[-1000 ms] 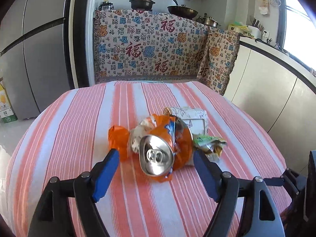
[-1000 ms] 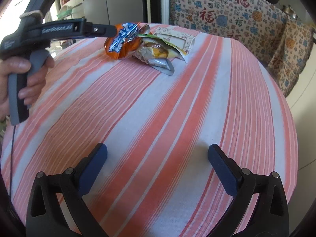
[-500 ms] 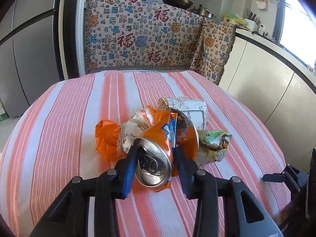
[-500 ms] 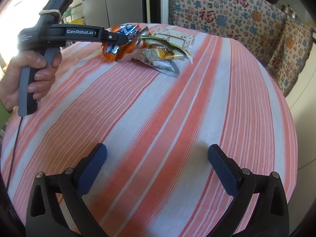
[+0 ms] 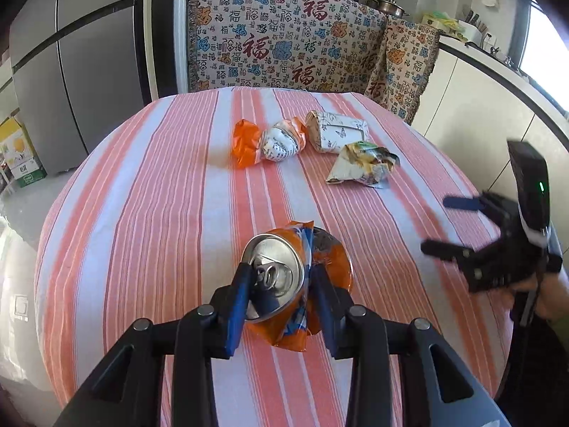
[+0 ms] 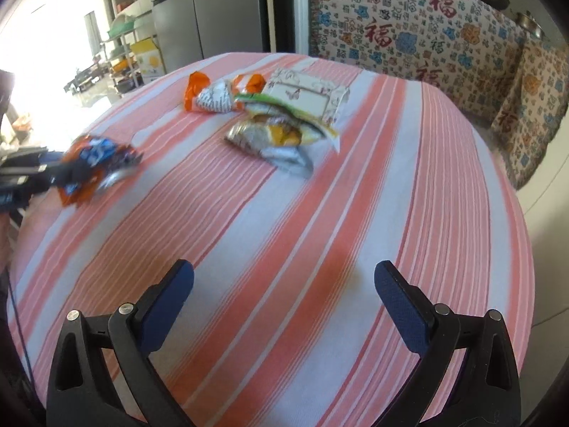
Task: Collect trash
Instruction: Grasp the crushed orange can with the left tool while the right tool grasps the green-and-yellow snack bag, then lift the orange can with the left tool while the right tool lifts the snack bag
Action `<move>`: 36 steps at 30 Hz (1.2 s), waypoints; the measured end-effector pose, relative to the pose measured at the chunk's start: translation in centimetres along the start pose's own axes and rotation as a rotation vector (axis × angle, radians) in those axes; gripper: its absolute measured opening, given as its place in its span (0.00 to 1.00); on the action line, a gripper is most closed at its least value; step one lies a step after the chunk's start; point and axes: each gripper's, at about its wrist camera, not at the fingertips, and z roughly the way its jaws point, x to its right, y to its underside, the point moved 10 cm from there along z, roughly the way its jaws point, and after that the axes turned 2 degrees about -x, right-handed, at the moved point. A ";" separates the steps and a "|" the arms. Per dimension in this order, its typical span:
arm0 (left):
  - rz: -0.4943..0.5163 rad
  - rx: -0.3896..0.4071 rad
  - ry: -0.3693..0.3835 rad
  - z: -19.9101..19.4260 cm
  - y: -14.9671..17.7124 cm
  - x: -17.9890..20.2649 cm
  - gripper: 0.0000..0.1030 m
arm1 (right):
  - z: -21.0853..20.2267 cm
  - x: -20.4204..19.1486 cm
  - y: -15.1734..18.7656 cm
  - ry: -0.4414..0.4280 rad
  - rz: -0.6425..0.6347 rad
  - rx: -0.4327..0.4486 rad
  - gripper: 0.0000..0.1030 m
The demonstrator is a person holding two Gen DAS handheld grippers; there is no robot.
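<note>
My left gripper [image 5: 281, 272] is shut on a crushed orange drink can [image 5: 274, 259], its silver top facing the camera, just above the striped tablecloth [image 5: 160, 213]. In the right wrist view the same can [image 6: 96, 167] appears blurred at the far left, held by the left gripper [image 6: 28, 174]. Farther back lie an orange-and-white wrapper [image 5: 270, 142], a white butterfly-print packet [image 5: 338, 135] and a crumpled snack bag [image 5: 362, 165]. My right gripper [image 6: 284, 270] stands open over bare cloth with nothing between its fingers; it also shows at the right as the right gripper [image 5: 437, 224].
The round table drops off on all sides. A grey fridge [image 5: 71, 71] stands at the back left and a patterned cloth [image 5: 284, 42] drapes a cabinet behind. A white counter [image 5: 480, 89] runs along the right. A cardboard box [image 5: 21, 156] sits on the floor.
My left gripper closed on the can and drew it back from the pile toward the near side of the table. The right gripper stayed open and shifted slightly.
</note>
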 end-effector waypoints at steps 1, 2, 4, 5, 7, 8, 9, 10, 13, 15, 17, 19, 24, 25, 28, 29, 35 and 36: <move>0.020 0.006 -0.009 0.0 0.0 0.2 0.36 | 0.4 0.3 -1.2 -0.008 -0.014 0.009 0.98; 0.037 0.011 -0.016 0.1 0.1 0.5 0.41 | 0.8 0.3 -2.5 -0.031 -0.033 0.014 0.99; 0.060 0.013 -0.020 0.3 0.3 0.8 0.60 | 1.9 0.1 -4.8 -0.079 -0.075 0.016 0.99; 0.069 0.023 -0.019 0.3 0.3 0.9 0.69 | 2.6 -0.2 -5.5 -0.099 -0.102 0.002 0.99; 0.081 0.031 -0.023 0.5 0.6 0.9 0.71 | 4.2 -1.0 -6.5 -0.112 -0.158 -0.033 0.98; 0.083 0.023 -0.020 0.7 0.7 0.8 0.71 | 4.7 -1.3 -6.7 -0.116 -0.180 -0.042 0.98; 0.082 0.018 -0.014 0.9 0.9 0.7 0.71 | 5.3 -1.8 -6.7 -0.123 -0.206 -0.060 0.98; 0.079 0.015 -0.007 1.0 1.1 0.5 0.71 | 5.7 -2.2 -6.5 -0.127 -0.224 -0.075 0.98; 0.078 0.007 0.029 1.3 1.4 0.6 0.71 | 6.1 -2.8 -5.4 -0.146 -0.224 -0.124 0.74; 0.084 0.007 0.051 1.6 1.5 0.9 0.71 | 5.3 -2.5 -4.5 -0.171 -0.166 -0.135 0.49; 0.086 0.009 0.065 1.8 1.4 1.2 0.71 | 3.9 -2.2 -3.5 -0.191 -0.109 -0.138 0.46; 0.085 0.016 0.076 2.0 1.2 1.3 0.71 | 2.4 -1.9 -2.0 -0.199 -0.056 -0.158 0.38; 0.029 0.041 0.128 1.7 0.8 1.1 0.68 | -0.5 -1.2 1.7 -0.206 0.033 -0.207 0.21; 0.020 0.046 0.132 1.4 0.9 1.1 0.64 | -0.8 -1.3 2.1 -0.213 0.036 -0.209 0.21; 0.000 0.042 0.138 1.5 1.0 1.0 0.46 | -1.7 -1.1 1.9 -0.193 0.013 -0.185 0.43; -0.006 0.044 0.137 1.4 1.0 1.0 0.46 | -1.8 -0.9 1.2 -0.171 0.001 -0.165 0.69; -0.019 0.055 0.092 0.7 1.0 1.1 0.46 | 0.1 -1.1 -4.4 -0.109 -0.048 -0.096 0.79; -0.020 0.056 0.082 0.5 1.0 1.2 0.46 | 0.9 -1.5 -5.1 -0.108 -0.062 -0.105 0.79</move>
